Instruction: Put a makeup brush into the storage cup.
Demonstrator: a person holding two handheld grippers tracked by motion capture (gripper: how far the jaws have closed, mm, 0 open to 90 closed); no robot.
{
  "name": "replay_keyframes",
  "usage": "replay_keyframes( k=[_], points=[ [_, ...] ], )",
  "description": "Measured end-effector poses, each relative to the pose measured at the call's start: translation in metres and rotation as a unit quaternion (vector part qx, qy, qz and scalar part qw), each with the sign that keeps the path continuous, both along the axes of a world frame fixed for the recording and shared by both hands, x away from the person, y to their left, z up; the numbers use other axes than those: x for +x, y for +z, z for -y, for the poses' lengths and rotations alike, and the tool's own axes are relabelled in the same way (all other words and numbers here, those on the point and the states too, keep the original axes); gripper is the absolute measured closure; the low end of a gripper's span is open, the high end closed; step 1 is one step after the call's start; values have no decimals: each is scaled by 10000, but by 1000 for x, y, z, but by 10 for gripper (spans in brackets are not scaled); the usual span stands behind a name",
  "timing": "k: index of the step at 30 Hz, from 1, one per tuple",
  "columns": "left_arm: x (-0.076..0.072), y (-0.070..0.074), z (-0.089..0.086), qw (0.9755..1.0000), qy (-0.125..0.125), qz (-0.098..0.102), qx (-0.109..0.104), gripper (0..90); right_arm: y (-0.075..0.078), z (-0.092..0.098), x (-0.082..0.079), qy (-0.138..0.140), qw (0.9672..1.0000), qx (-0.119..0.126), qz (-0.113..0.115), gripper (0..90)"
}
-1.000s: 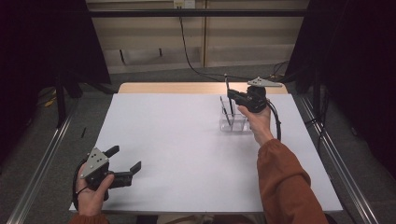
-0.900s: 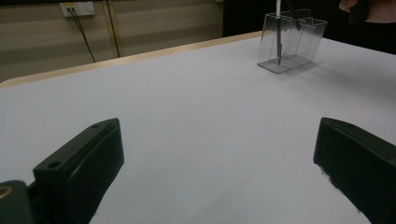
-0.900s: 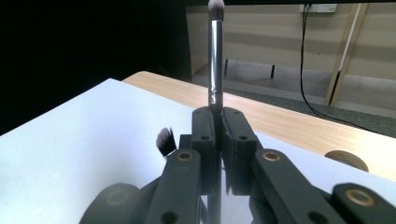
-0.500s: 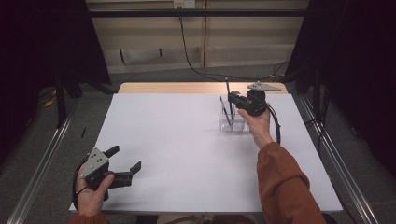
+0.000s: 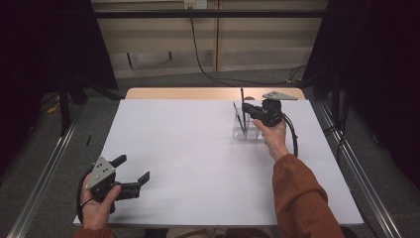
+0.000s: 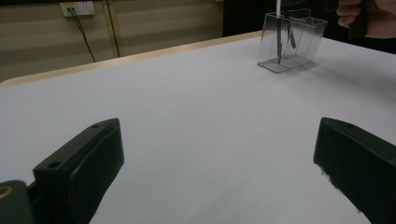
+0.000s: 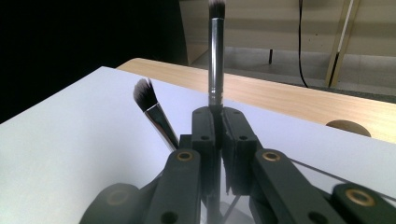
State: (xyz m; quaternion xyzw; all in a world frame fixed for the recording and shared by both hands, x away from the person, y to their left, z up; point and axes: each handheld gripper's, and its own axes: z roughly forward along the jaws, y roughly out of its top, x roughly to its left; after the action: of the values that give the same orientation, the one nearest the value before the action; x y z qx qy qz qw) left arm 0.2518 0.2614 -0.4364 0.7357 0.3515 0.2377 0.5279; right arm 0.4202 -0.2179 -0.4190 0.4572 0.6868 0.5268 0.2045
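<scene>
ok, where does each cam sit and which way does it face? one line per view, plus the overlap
High view: above the person's side, facing forward and down on the white table; both forearms, left gripper and right gripper show.
Left gripper view: low over the table, facing across it to the clear holder; its own jaws stand wide apart, with the right hand farther off.
Right gripper view: along its own jaws, shut on an upright brush; a slanted brush stands beside it.
Shared: all three show the upright brush; the high and left gripper views share the holder.

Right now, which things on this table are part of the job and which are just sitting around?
In the job: upright brush clamped in the right gripper; clear holder; slanted brush inside it.

Sitting around: left gripper, open and idle; wall cable.
</scene>
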Motion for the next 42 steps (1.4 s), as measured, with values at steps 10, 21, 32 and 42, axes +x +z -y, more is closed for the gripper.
replay_keyframes(
  k=[10,21,32,42],
  points=[
    [0,1,-1,10000,15,26,16,17,-1,5,-1,-42,10000,42,-48,837],
    [0,0,-1,10000,21,16,22,18,2,9,-3,12,9998,180,36,733],
    [3,0,0,10000,62,-29,-8,17,1,9,-5,114,9999,95,81,420],
    [3,0,0,10000,84,-34,23,17,0,9,-10,302,9994,125,71,114]
  ],
)
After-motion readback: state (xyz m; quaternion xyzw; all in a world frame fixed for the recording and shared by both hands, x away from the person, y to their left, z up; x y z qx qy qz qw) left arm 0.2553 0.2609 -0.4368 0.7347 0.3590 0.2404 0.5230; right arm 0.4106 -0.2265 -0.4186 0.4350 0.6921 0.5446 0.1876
